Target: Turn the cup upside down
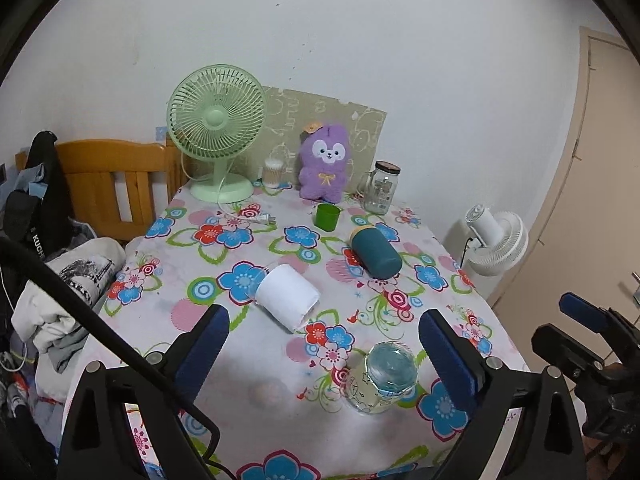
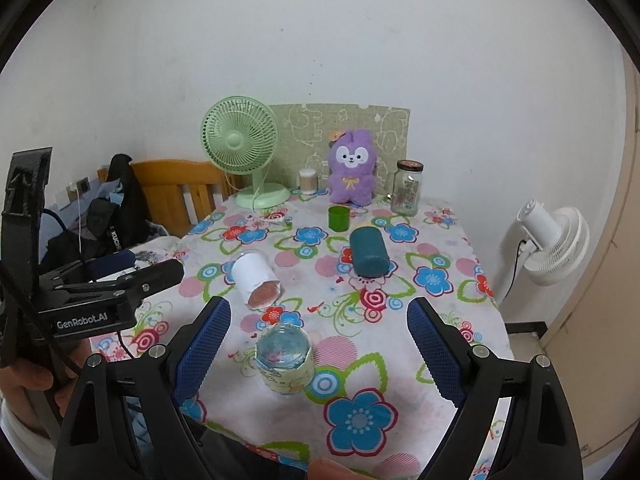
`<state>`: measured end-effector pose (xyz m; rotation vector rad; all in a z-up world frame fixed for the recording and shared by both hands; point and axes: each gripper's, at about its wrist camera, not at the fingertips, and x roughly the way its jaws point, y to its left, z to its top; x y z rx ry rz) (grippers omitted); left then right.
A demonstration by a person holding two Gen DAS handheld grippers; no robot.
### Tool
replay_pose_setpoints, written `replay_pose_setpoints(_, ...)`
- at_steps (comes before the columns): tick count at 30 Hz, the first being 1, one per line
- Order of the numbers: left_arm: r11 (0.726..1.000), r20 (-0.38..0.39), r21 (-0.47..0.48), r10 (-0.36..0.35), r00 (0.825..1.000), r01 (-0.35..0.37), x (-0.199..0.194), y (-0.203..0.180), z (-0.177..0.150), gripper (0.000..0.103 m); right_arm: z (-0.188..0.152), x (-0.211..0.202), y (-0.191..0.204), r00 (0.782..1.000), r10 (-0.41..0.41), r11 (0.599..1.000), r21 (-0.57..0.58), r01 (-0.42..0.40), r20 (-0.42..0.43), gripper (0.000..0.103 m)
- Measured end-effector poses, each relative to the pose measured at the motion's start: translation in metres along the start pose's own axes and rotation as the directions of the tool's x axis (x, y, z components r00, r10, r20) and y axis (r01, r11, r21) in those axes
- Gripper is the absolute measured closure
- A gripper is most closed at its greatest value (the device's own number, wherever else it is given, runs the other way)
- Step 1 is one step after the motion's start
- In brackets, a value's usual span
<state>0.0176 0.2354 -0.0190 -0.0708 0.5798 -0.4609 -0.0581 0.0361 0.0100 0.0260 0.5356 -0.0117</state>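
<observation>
1. Grippers hover over the near table edge: the left gripper [image 1: 324, 344] and right gripper [image 2: 319, 344] both have jaws spread wide, grasping nothing.
2. A glass cup [image 2: 285, 358] stands base-up on the floral cloth [image 2: 432, 236], just ahead of the right gripper, toward its left finger at 11 o'clock.
3. Beyond it a white cup [image 2: 256, 276] lies on its side at 11 o'clock; a teal cup [image 2: 369, 254] lies at 1 o'clock.
4. Farther on, a green cup [image 2: 338, 218] stands upright.
5. At the wall stand a fan [image 2: 244, 148], a purple plush [image 2: 352, 172] and a jar [image 2: 407, 188].
</observation>
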Motion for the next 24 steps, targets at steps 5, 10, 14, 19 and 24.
replay_pose_setpoints(5,0.999,0.015,0.032,-0.002,1.0,0.002,-0.002,-0.003,0.001,0.005,-0.001,0.004,-0.002,1.0,-0.006,1.0,0.006,0.006,-0.011,0.012)
replay_pose_setpoints(10,0.999,0.004,0.052,-0.012,1.0,0.012,0.001,-0.008,0.001,0.004,-0.001,0.005,-0.002,1.0,-0.013,1.0,0.004,0.013,-0.009,0.012)
replay_pose_setpoints(14,0.999,0.006,0.052,-0.015,1.0,0.014,0.003,-0.009,0.002,0.004,-0.002,0.006,-0.002,1.0,-0.026,1.0,-0.001,0.026,-0.003,0.012)
replay_pose_setpoints(19,0.999,0.011,0.045,-0.02,1.0,0.019,0.003,-0.008,0.003,0.004,-0.002,0.01,-0.003,1.0,-0.024,1.0,0.003,0.024,-0.01,0.012)
replay_pose_setpoints(24,0.998,0.014,0.059,-0.015,1.0,0.014,0.003,-0.011,0.002,0.003,-0.002,0.01,-0.003,1.0,-0.023,1.0,0.003,0.023,-0.009,0.012)
